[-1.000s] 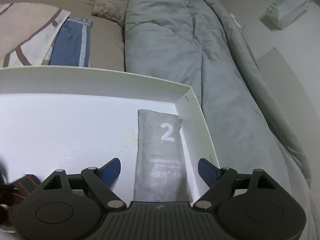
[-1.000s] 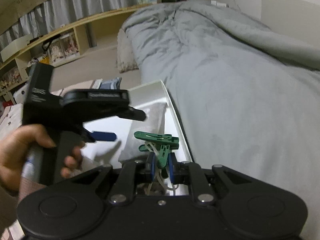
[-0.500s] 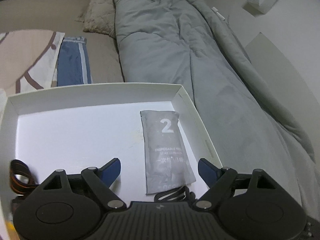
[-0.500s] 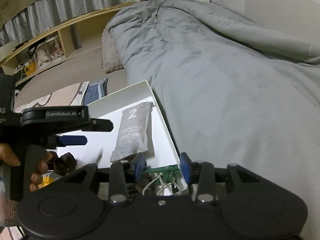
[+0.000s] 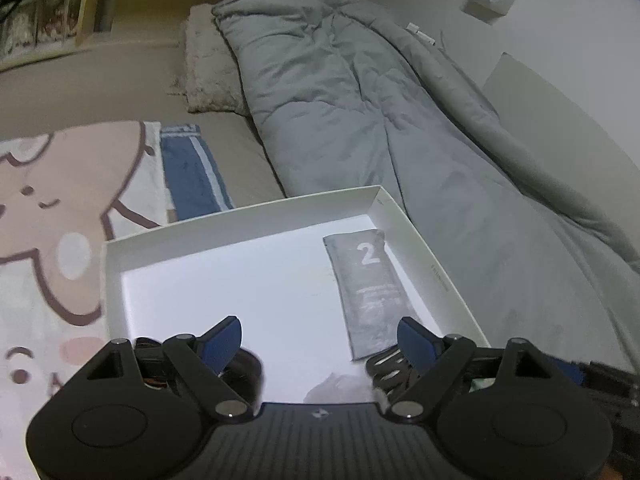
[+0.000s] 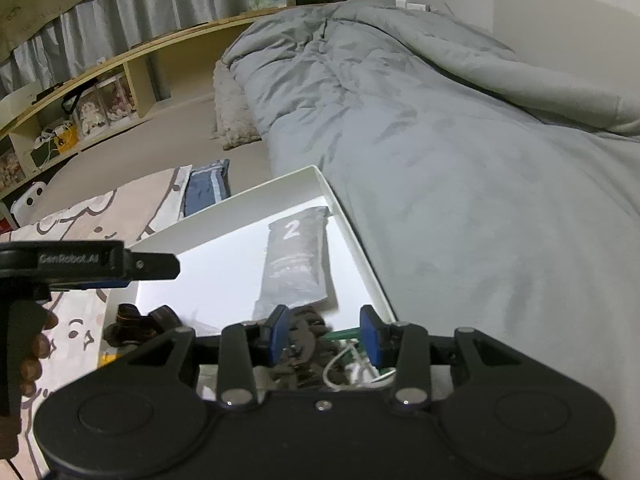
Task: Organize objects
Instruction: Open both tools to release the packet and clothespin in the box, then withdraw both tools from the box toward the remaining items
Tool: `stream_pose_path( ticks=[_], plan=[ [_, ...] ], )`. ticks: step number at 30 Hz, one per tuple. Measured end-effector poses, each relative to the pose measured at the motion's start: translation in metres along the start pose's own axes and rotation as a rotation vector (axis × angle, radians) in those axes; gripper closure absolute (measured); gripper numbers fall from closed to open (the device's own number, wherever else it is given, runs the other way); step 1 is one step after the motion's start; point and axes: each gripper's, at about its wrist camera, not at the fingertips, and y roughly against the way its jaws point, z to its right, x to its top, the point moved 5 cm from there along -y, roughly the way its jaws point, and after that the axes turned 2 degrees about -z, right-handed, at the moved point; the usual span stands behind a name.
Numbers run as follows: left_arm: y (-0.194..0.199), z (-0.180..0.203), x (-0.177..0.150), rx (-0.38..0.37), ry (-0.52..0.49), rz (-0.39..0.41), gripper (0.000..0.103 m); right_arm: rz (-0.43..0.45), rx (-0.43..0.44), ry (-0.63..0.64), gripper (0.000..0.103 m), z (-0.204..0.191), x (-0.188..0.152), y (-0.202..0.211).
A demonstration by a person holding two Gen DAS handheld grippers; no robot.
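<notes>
A white shallow box (image 5: 248, 216) (image 6: 352, 240) lies on the bed. A grey pouch marked "2" (image 5: 370, 292) (image 6: 294, 260) lies flat along its right wall. My left gripper (image 5: 320, 340) is open and empty above the box's near part. My right gripper (image 6: 324, 334) is open above the box's near right corner, where a green clip (image 6: 342, 334), a white cord (image 6: 348, 364) and dark items (image 6: 304, 332) lie. A dark strap (image 6: 136, 322) lies at the box's near left. The left gripper's body (image 6: 80, 264) shows in the right wrist view.
A grey duvet (image 5: 400, 120) (image 6: 460, 160) fills the bed to the right of the box. A cartoon-print blanket (image 5: 60, 220) and a blue folded cloth (image 5: 192, 172) lie to the left. A beige fuzzy pillow (image 5: 208, 72) and a wooden shelf (image 6: 120, 80) are farther back.
My right gripper opened and let go of the green clip, which now lies in the box's near right corner. Both grippers have drawn back and up from the box.
</notes>
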Motion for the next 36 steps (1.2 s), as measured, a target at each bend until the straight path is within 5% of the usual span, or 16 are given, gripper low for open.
stream_pose_path(
  ticks=[9, 29, 36],
  plan=[
    [0.046, -0.009, -0.015, 0.074, -0.105, 0.002, 0.005, 0.013, 0.003, -0.007, 0.058, -0.019, -0.003, 0.018],
    [0.111, -0.048, -0.057, 0.139, -0.162, 0.039, 0.000, 0.034, -0.059, 0.000, 0.005, -0.054, -0.034, 0.054],
    [0.123, -0.060, -0.068, 0.135, -0.147, 0.051, 0.000, 0.048, -0.062, 0.026, 0.000, -0.068, -0.044, 0.062]
  ],
)
